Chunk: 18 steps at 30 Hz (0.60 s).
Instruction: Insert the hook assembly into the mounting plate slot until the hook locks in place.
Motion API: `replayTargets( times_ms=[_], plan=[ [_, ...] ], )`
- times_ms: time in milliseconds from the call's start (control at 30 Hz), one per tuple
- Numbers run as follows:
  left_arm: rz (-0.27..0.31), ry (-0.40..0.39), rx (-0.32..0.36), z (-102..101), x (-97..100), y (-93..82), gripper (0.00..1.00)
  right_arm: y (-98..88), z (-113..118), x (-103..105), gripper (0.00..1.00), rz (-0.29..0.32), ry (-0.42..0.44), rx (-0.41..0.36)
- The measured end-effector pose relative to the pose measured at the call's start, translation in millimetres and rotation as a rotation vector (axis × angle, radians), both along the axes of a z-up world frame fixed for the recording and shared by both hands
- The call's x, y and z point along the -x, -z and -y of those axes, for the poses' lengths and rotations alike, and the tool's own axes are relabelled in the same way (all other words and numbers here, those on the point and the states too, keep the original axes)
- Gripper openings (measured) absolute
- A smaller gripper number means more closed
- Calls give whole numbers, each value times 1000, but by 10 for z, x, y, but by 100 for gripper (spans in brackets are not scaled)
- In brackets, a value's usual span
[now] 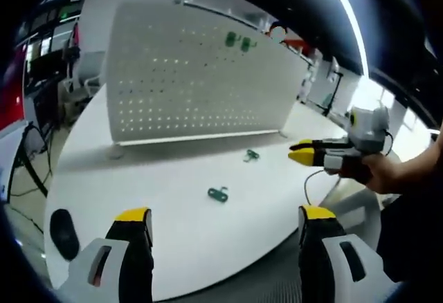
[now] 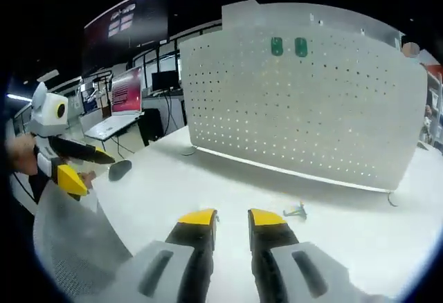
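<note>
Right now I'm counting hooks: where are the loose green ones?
In the left gripper view, two green hooks lie on the white table: one ahead between the jaws, another nearer the pegboard.

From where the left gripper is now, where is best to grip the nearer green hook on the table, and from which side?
The nearer green hook lies flat on the white table, so probably come down from above and close across its narrow body, not its curled end. The left gripper is open and empty, with the hook just ahead between its jaws.
</note>
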<state>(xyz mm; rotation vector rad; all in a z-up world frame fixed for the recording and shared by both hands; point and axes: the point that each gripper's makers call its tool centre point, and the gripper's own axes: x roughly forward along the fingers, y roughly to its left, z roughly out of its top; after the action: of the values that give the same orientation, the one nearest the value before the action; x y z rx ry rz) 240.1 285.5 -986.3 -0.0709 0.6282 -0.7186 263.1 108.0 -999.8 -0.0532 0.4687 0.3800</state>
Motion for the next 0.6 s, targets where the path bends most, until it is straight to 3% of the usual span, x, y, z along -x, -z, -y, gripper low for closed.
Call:
replayTargets(
  times_ms=[167, 533, 567, 600],
  plan=[
    [-10, -8, -1, -43, 4, 27, 88, 109, -163, -16, 16, -31, -29, -31],
    [-18, -18, -19, -154, -90, 44, 87, 643, -768, -208, 16, -171, -157, -53],
    [-19, -20, -22, -164, -98, 50, 87, 718, -847, -197, 16, -224, -146, -100],
    [-22, -21, -23, -175, -109, 57, 87, 749, -889, -224, 16, -233, -139, -124]
  ],
)
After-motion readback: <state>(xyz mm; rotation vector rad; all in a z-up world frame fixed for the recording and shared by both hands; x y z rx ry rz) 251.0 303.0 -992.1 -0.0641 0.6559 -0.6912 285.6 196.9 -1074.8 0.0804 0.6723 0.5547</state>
